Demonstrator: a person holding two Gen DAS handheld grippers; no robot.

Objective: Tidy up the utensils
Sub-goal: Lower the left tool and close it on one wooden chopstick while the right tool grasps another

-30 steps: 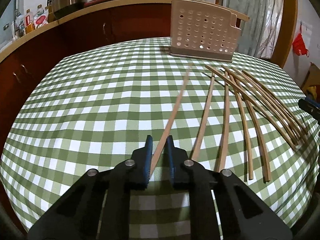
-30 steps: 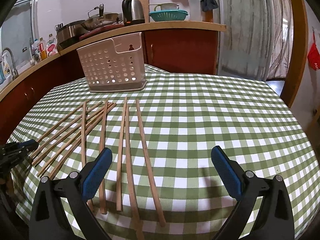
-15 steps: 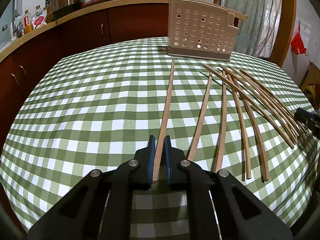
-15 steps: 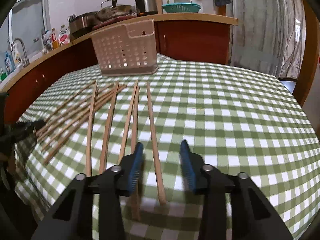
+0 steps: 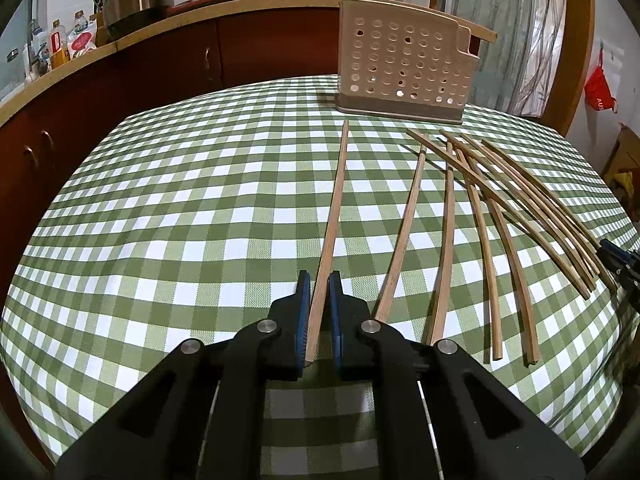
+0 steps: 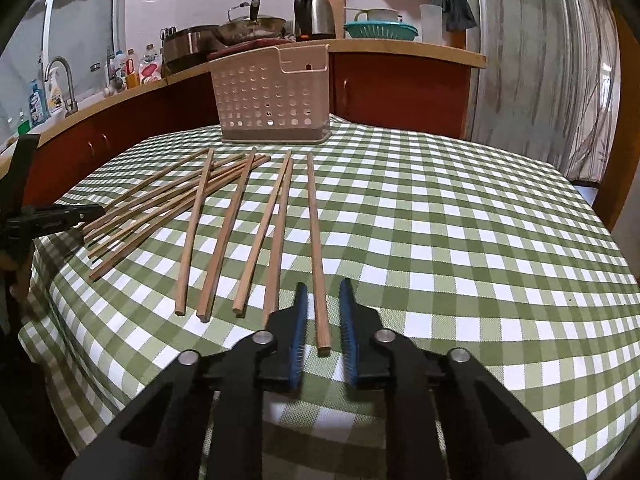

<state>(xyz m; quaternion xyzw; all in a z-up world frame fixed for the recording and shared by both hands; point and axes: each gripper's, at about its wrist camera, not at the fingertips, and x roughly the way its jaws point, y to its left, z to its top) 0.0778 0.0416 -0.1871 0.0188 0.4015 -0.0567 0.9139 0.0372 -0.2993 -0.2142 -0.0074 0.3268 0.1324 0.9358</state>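
The left wrist view shows the left gripper (image 5: 319, 308) closed on 1 long wooden chopstick (image 5: 334, 216), low over the green checked tablecloth (image 5: 160, 220). The right wrist view shows the right gripper (image 6: 323, 314) part open around another chopstick (image 6: 317, 248), not touching. Both point toward the beige perforated plastic basket (image 6: 272, 96).

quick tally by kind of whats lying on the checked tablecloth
wooden chopsticks: 10 (the overlapping pile makes this approximate)
perforated plastic utensil holder: 1
total: 11
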